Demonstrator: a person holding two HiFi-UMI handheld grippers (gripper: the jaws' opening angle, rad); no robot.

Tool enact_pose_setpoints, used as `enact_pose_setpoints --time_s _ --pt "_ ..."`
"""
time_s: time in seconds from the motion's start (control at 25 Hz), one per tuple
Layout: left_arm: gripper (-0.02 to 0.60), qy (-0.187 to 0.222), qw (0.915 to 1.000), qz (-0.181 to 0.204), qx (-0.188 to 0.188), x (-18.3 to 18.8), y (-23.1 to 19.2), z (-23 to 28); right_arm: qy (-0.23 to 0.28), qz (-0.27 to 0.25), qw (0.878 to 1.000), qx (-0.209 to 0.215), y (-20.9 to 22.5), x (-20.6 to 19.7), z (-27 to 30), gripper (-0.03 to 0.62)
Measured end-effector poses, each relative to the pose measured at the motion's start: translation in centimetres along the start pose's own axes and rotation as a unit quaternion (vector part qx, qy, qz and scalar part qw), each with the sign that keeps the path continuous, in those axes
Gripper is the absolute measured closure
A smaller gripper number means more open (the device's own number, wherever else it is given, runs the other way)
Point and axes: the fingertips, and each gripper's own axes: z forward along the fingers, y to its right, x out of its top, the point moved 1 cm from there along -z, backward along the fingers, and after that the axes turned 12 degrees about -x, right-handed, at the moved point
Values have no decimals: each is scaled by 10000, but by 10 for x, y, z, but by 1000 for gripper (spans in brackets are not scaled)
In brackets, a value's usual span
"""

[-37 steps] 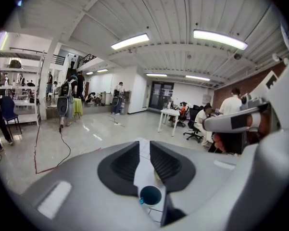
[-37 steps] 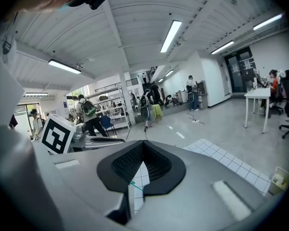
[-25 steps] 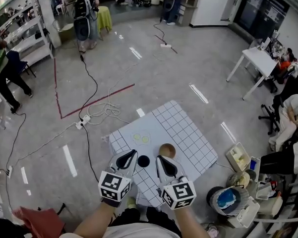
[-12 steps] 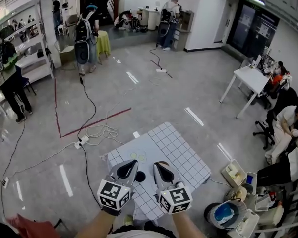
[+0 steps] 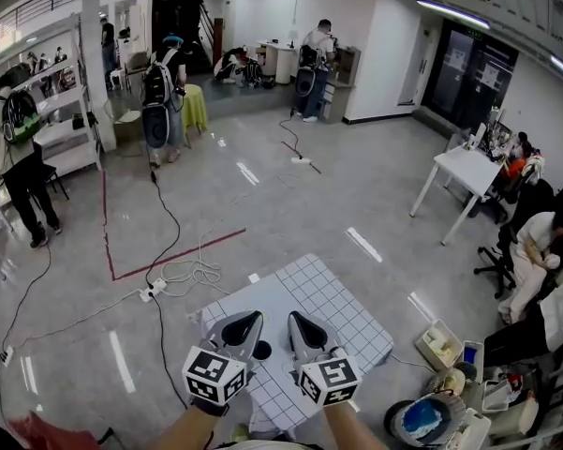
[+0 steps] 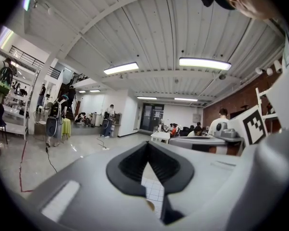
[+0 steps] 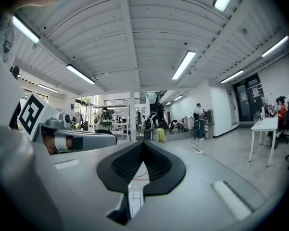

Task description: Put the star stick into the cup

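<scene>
A white gridded table (image 5: pixel 333 293) stands just ahead of me. Both grippers hover side by side over its near part. My left gripper (image 5: pixel 254 318) is shut with nothing in it, and so is my right gripper (image 5: pixel 293 318). A small black cup (image 5: pixel 262 349) peeks out between them. No star stick can be made out on the tabletop. In the left gripper view the jaws meet at their tips (image 6: pixel 147 144), with grid squares (image 6: pixel 154 189) showing below. In the right gripper view the jaws (image 7: pixel 143 142) also meet, above a strip of grid (image 7: pixel 134 202).
Cables and a power strip (image 5: pixel 151 293) lie on the floor left of the table, near red tape lines (image 5: pixel 173 253). A white desk (image 5: pixel 468 171) and seated people are at the right. Bins and a blue-filled bucket (image 5: pixel 422 418) stand at the lower right.
The head view has tipped upward, so the table sits lower and smaller in frame. The brown round thing beside the black cup is now hidden behind my right gripper. Both grippers stay shut.
</scene>
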Motion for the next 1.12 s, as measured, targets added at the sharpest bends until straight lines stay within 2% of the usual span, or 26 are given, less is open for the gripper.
enact_pose_setpoints --time_s 0.32,1.12 --pt "575 187 9997 129 -38 21 10 -3 256 -85 9996 -17 1 20 -5 583" --pt "575 149 9999 65 20 10 5 0 202 -157 9997 -63 5 10 2 585"
